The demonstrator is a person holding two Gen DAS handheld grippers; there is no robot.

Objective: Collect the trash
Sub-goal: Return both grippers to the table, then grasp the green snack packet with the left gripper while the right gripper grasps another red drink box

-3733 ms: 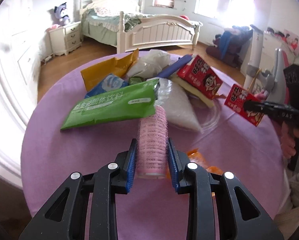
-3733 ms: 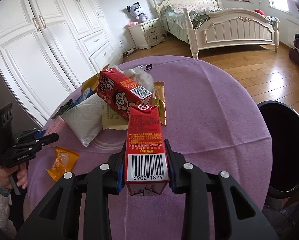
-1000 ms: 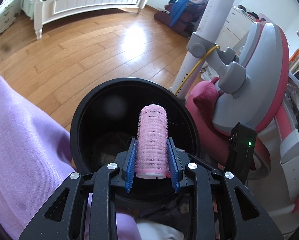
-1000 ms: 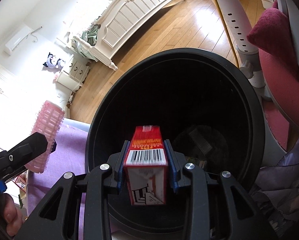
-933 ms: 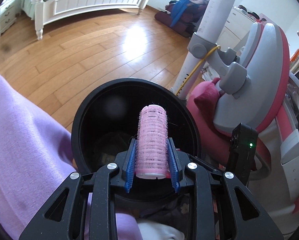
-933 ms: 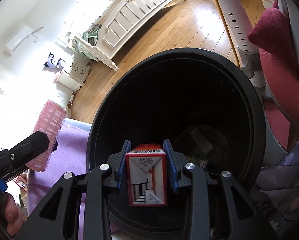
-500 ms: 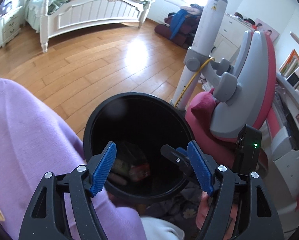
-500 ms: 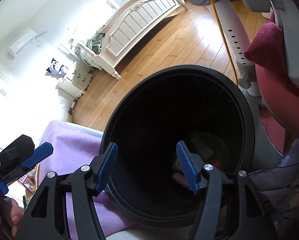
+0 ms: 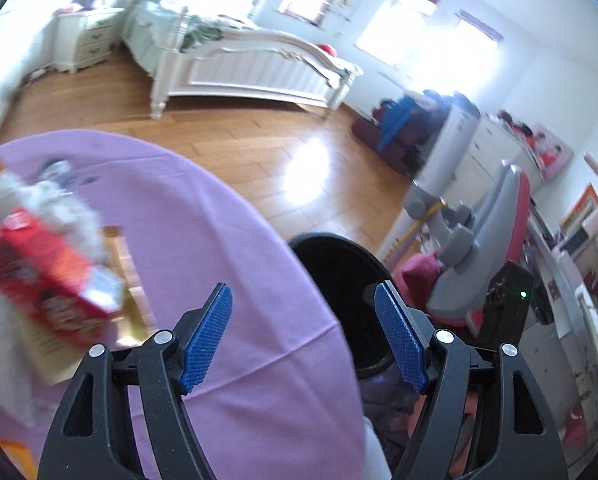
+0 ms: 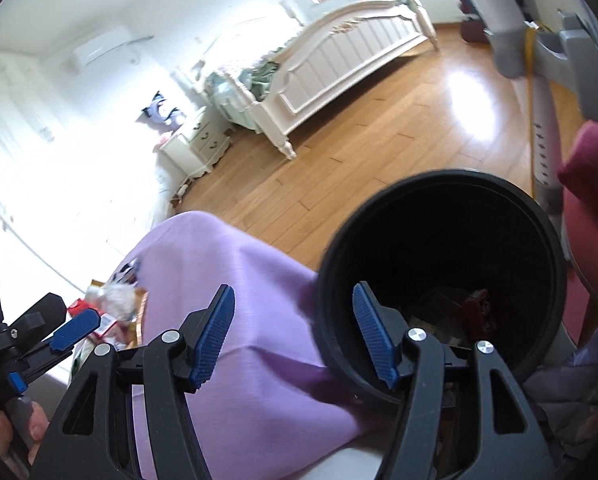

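Note:
My left gripper (image 9: 303,326) is open and empty, over the right edge of the purple-clothed table (image 9: 227,248). A red carton (image 9: 47,284) lies on a heap of wrappers at the left of that view, blurred. The black trash bin (image 9: 339,276) stands just past the table's edge. My right gripper (image 10: 294,328) is open and empty, above the gap between the table (image 10: 227,280) and the bin (image 10: 443,248). Trash shows dimly at the bin's bottom. The left gripper also shows at the left edge of the right wrist view (image 10: 59,330), open.
A white bed (image 9: 239,68) and a nightstand (image 9: 85,38) stand across the wooden floor. A grey and pink chair (image 9: 495,248) and a white pole (image 9: 435,184) stand right of the bin. The right hand's black handle (image 9: 503,304) is beside the chair.
Both grippers opened over the bin; the pink roller and the red carton dropped in. Both grippers have since swung left, back toward the table.

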